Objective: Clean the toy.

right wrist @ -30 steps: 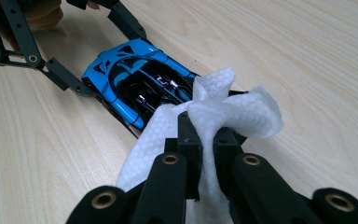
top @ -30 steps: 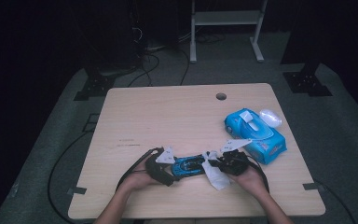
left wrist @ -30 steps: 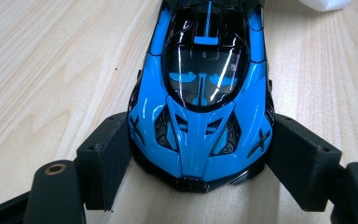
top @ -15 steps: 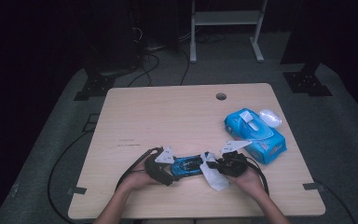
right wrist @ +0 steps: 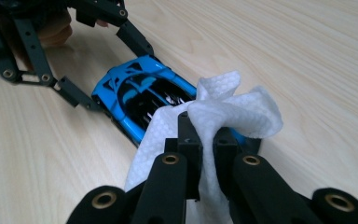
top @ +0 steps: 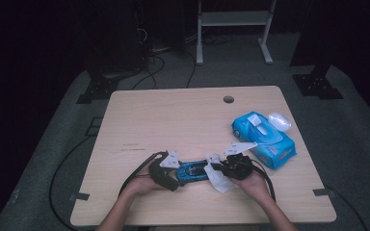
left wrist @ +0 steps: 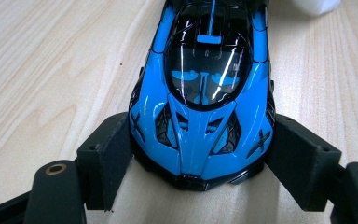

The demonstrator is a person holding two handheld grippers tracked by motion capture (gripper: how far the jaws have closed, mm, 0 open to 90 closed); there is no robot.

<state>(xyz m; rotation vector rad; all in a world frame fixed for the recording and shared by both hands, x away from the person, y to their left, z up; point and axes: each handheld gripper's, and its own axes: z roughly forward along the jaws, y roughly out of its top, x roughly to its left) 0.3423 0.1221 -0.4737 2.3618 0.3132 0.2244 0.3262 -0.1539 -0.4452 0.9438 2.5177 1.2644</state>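
A shiny blue toy car point(top: 193, 170) with a black roof lies near the table's front edge. My left gripper point(top: 177, 174) is shut on one end of it, its black pads point(left wrist: 107, 156) pressing both flanks of the toy car point(left wrist: 204, 102). From the right, my right gripper point(top: 219, 171) is shut on a crumpled white wet wipe point(top: 218, 178). In the right gripper view the wipe point(right wrist: 223, 116) drapes over the near end of the car point(right wrist: 135, 91), between the closed fingers point(right wrist: 189, 144).
A blue wet wipe pack point(top: 265, 139) with its white lid flipped up lies at the right of the wooden table point(top: 173, 120). A round cable hole point(top: 228, 99) sits near the far edge. Black cables trail off the table's left side.
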